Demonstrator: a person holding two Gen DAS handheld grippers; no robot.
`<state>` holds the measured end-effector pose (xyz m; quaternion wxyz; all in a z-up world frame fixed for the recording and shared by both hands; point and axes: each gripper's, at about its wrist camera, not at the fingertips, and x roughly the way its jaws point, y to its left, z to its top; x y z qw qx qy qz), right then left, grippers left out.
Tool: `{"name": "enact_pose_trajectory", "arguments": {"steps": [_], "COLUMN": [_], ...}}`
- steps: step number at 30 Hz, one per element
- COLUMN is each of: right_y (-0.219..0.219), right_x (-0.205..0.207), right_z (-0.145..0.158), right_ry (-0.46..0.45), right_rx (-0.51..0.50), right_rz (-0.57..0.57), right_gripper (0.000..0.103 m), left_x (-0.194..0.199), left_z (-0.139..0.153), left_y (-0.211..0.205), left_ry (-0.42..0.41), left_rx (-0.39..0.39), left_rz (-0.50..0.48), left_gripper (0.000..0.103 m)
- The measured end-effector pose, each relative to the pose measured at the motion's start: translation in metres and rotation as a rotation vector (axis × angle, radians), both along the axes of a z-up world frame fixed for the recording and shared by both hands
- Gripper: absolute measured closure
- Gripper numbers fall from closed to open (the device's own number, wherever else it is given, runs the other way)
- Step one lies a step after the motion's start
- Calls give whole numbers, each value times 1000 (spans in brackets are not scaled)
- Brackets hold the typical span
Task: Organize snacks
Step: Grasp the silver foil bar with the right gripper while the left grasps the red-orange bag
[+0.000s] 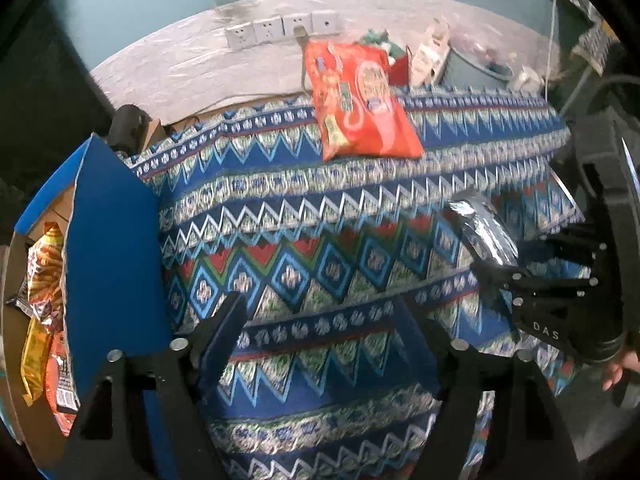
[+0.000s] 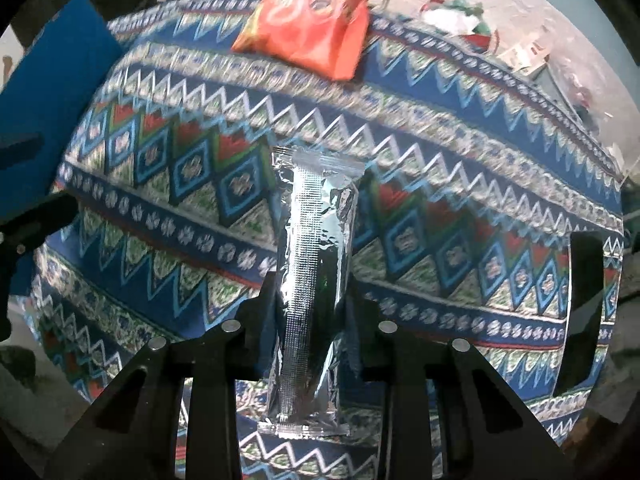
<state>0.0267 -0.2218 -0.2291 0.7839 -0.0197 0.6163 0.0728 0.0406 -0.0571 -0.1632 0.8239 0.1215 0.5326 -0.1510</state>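
A silver foil snack packet (image 2: 316, 216) stands lengthwise between the fingers of my right gripper (image 2: 310, 288), which is shut on its lower half. In the left wrist view the same packet (image 1: 484, 228) sticks out of the right gripper (image 1: 496, 272) at the right edge. My left gripper (image 1: 320, 308) is open over the patterned tablecloth (image 1: 320, 200), with nothing between its fingers. An orange-red snack bag (image 1: 360, 100) lies at the far side of the table. At the left stands a cardboard box with a blue flap (image 1: 112, 220), holding several orange snack packets (image 1: 44, 280).
A white carton (image 1: 432, 52) and a green-and-red packet (image 1: 380, 38) lie behind the orange bag by the wall. Wall sockets (image 1: 280, 28) with a cable sit above the table's far edge. A hand (image 1: 620, 368) grips the right tool.
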Motion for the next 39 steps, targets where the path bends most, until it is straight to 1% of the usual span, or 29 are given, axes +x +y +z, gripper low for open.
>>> {"name": "enact_pose_trajectory", "arguments": {"steps": [3,5,9,12,16,19,22,26,28,32,35,37,39], "right_y": [-14,-26,-50,-64,-82,-84,-85,-87,-86,-84,-85,-82,-79], "right_x": [6,12,32,43,58,70,83,100,107,120,126,127,126], "right_z": [7,12,21,28,42,48,51,50,51,53,54,53,52], "right_ry": [-29,-46,-95,-120,-135,-147,-169,-189,-202,-215,-209,-210,-211], "right_rx": [11,19,16,17,43,23,8,7,5,0,32,43,45], "right_rz": [-28,-50,-81,-98,-116,-97,-79,-67,-55,-50,-79,-74,-61], "right_gripper": [75,75,75,75,75,75,75,75,75,75,75,75,75], "left_x": [9,15,30,41,55,67,80,103,116,136,147,154,157], "left_z": [6,9,15,17,21,21,14,0,-6,-12,-16,-16,-16], "left_y": [-7,-11,-20,-29,-43,-55,-66,-72,-70,-67,-69,-72,-77], "left_ry": [-42,-56,-71,-91,-108,-98,-94,-75,-61,-33,-14,-14,-20], "left_rx": [-12,-24,-63,-64,-55,-66,-55,-67,-89,-169,-182,-210,-212], "left_rz": [23,35,65,63,27,4,-6,20,58,108,133,144,147], "left_gripper": [21,16,16,16,16,15,15,15,15,15,15,15,15]}}
